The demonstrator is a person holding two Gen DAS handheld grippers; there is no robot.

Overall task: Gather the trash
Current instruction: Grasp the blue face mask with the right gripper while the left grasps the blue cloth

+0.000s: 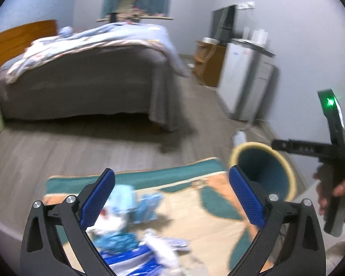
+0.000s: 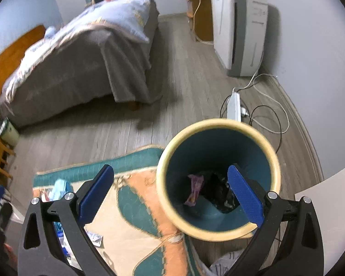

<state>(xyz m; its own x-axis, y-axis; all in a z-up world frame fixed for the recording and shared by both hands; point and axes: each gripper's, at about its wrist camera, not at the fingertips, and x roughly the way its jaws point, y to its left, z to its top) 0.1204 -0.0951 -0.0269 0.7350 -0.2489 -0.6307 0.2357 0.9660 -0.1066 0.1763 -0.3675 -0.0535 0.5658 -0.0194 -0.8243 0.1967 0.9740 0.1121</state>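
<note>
Motion blur smears the pile of blue and white wrappers point(image 1: 126, 234) at the bottom of the left wrist view, leaving them unreadable; the frame's lower edge cuts the pile off. At right, the other gripper's body point(image 1: 333, 161) hides part of the hand point(image 1: 340, 197) holding it. In the right wrist view, dark contents at the bin's point(image 2: 218, 124) bottom stay indistinct.
</note>
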